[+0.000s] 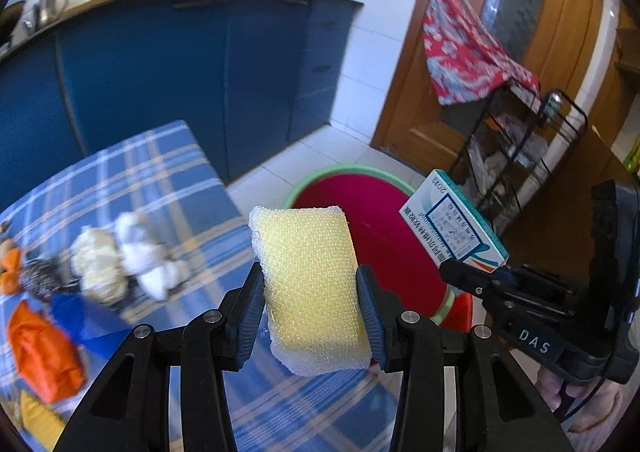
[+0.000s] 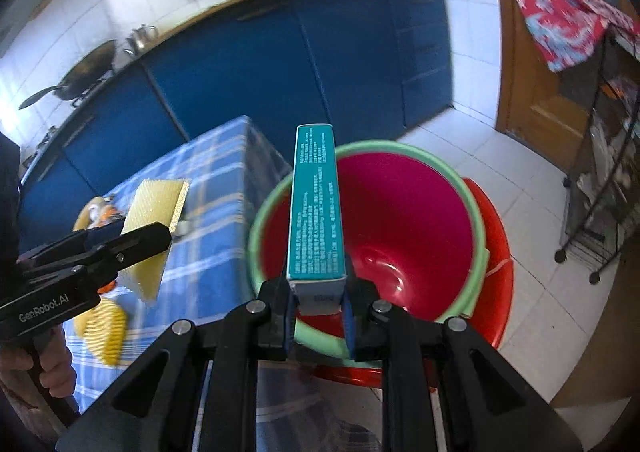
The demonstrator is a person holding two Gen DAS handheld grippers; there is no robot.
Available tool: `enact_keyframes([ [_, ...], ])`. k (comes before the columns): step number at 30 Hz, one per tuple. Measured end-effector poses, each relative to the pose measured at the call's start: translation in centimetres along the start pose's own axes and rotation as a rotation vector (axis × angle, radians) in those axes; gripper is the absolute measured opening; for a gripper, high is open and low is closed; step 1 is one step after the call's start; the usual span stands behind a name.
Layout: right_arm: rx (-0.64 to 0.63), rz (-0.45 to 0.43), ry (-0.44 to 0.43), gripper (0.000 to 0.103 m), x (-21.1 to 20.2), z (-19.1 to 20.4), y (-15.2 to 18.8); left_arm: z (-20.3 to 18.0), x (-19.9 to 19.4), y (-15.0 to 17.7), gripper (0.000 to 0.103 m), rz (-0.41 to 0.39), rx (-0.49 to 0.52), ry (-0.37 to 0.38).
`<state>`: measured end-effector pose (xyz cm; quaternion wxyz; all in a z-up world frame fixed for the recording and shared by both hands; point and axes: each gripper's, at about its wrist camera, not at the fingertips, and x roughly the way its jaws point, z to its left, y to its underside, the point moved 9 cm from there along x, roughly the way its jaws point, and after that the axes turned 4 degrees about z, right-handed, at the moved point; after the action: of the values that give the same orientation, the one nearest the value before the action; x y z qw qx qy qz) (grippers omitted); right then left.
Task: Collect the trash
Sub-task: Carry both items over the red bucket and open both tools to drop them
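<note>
Sponge (image 1: pixel 310 288) clamped between left hand-held gripper (image 1: pixel 312 304) pads.

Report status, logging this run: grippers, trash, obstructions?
Left gripper shut on sponge. Right gripper shut on box, over bucket. Nothing blocking.

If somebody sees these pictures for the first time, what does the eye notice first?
First, the yellow sponge clamped in the left gripper above the blue checked tablecloth. Next, the teal box gripped by the right gripper, over the red bucket on the floor.
</note>
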<state>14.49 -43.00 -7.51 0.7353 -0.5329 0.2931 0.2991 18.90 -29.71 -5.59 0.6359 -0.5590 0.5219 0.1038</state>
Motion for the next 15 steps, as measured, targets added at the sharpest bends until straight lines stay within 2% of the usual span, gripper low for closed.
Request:
enact_keyframes([
  [9, 0.077, 0.061, 0.036, 0.022, 2.9, -4.5, 1.3, -1.7, 5.0, -0.1, 0.047, 0.069, 0.052, -0.019],
  [15, 0.11, 0.081, 0.036, 0.023, 4.1, -5.9, 1.8, -1.8, 6.6, -0.3, 0.05, 0.094, 0.051, -0.021],
])
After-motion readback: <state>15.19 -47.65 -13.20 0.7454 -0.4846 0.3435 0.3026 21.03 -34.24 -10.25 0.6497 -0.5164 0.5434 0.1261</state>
